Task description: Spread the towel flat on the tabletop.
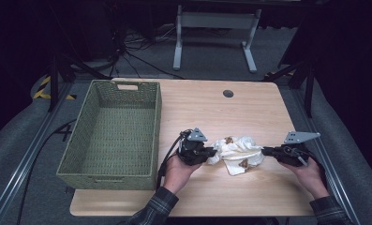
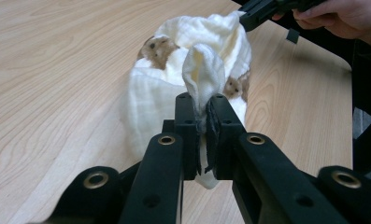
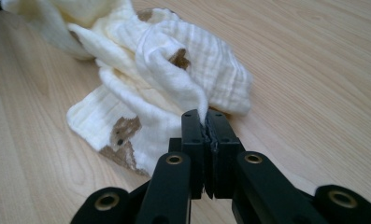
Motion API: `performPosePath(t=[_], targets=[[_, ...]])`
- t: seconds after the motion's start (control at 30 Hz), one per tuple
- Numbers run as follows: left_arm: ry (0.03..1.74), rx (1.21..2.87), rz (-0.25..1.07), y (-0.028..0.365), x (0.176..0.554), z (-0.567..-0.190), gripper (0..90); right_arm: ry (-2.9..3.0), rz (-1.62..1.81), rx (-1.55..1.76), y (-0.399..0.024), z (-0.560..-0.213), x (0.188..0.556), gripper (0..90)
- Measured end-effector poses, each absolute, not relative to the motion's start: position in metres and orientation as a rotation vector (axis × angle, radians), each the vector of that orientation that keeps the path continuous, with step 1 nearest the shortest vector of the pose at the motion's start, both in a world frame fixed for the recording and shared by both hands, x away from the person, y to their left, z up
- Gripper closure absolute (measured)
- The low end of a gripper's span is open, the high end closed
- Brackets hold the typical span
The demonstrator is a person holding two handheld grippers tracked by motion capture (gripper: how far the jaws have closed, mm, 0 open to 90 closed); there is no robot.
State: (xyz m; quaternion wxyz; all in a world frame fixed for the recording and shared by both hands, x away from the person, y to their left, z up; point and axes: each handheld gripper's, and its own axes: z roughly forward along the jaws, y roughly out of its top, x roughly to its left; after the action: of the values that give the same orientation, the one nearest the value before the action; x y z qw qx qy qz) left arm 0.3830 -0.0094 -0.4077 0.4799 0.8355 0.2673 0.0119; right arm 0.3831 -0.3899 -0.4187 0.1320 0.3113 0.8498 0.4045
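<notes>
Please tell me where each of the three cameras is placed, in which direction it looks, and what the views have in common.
High view: above the person's side, looking forward and down on the table, basket, both forearms and hands.
Left gripper view: on the left gripper, looking along its jaws at the cloth; the other hand shows beyond.
Right gripper view: on the right gripper, looking along its jaws at the cloth.
Shared: the cloth, pinched from both ends.

Your light wooden table (image 1: 212,112) carries a green woven basket (image 1: 113,136) on its left side and a crumpled cream cloth (image 1: 237,152) near the front, right of centre
</notes>
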Motion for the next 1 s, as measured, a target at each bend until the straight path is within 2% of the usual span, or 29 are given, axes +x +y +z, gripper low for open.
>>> performPosePath(t=[0.37, 0.43, 0.5, 0.6, 0.63, 0.77, 1.0], targets=[[0.786, 2.058, 0.083, 0.004, 0.391, -0.415, 84.2, 2.434, 1.094, 1.000, -0.416, -0.425, 0.402, 87.3], [0.798, 2.080, 0.100, 0.005, 0.392, -0.418, 83.5, 2.424, 1.102, 1.013, -0.417, -0.426, 0.403, 83.9], [0.800, 2.075, 0.109, 0.005, 0.392, -0.417, 78.5, 2.410, 1.107, 0.997, -0.416, -0.423, 0.400, 77.2], [0.795, 2.075, 0.122, 0.003, 0.390, -0.414, 73.4, 2.400, 1.128, 0.984, -0.414, -0.420, 0.397, 73.8], [0.787, 2.075, 0.131, 0.003, 0.390, -0.413, 69.3, 2.393, 1.129, 0.969, -0.413, -0.418, 0.395, 72.6], [0.793, 2.062, 0.142, 0.003, 0.387, -0.410, 62.3, 2.409, 1.170, 0.937, -0.405, -0.413, 0.386, 72.2], [0.757, 2.083, 0.128, 0.001, 0.376, -0.410, 61.8, 2.531, 1.207, 0.843, -0.375, -0.419, 0.367, 73.6]])
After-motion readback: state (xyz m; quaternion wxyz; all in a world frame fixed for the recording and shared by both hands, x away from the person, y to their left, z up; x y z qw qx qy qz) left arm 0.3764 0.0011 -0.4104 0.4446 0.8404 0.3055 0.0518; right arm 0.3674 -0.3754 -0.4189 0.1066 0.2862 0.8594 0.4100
